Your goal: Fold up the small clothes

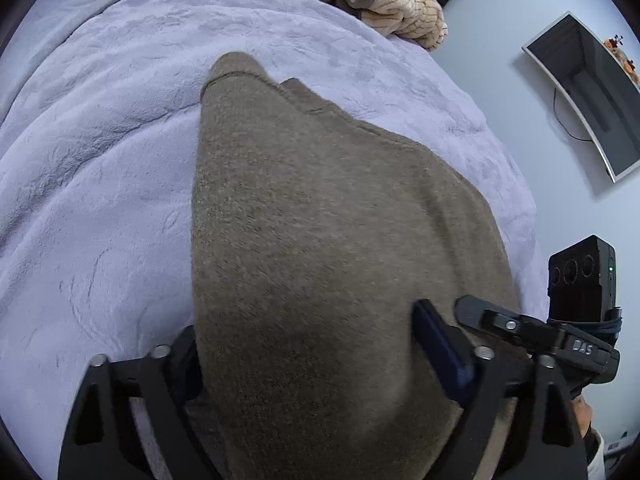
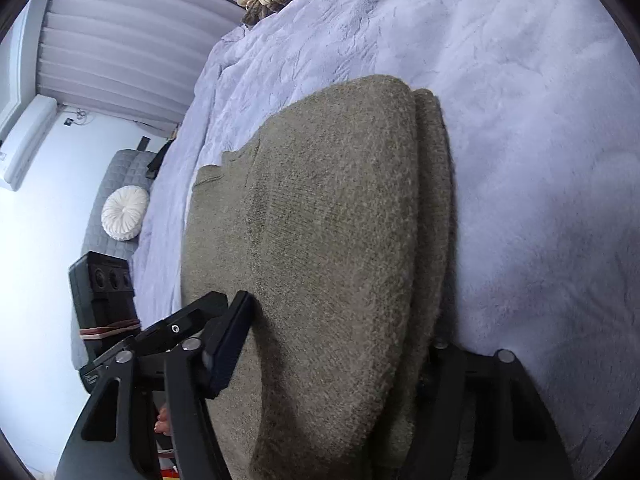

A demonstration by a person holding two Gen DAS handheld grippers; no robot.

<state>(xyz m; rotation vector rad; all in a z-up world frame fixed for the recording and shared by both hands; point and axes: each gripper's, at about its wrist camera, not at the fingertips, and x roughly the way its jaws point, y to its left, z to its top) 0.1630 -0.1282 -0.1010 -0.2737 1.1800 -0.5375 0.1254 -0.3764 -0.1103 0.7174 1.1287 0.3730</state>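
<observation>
An olive-brown knit garment [image 1: 320,220] lies folded lengthwise on a lavender plush blanket [image 1: 100,180], running away from me. My left gripper [image 1: 304,324] straddles the left half of its near end. One finger is sunk at the garment's left edge and the blue pad [image 1: 440,348] digs into the cloth, which bulges between them. My right gripper [image 2: 340,320] pinches the right half of the garment [image 2: 340,200] the same way, its right finger half buried at the layered edge. The inner fingers of the two grippers sit side by side at the garment's middle.
A heap of beige striped clothes [image 1: 384,4] sits at the far end of the bed. A dark screen [image 1: 588,92] hangs on the wall to the right. To the left are a round white cushion [image 2: 124,218] on a grey quilted seat and pleated curtains [image 2: 120,40].
</observation>
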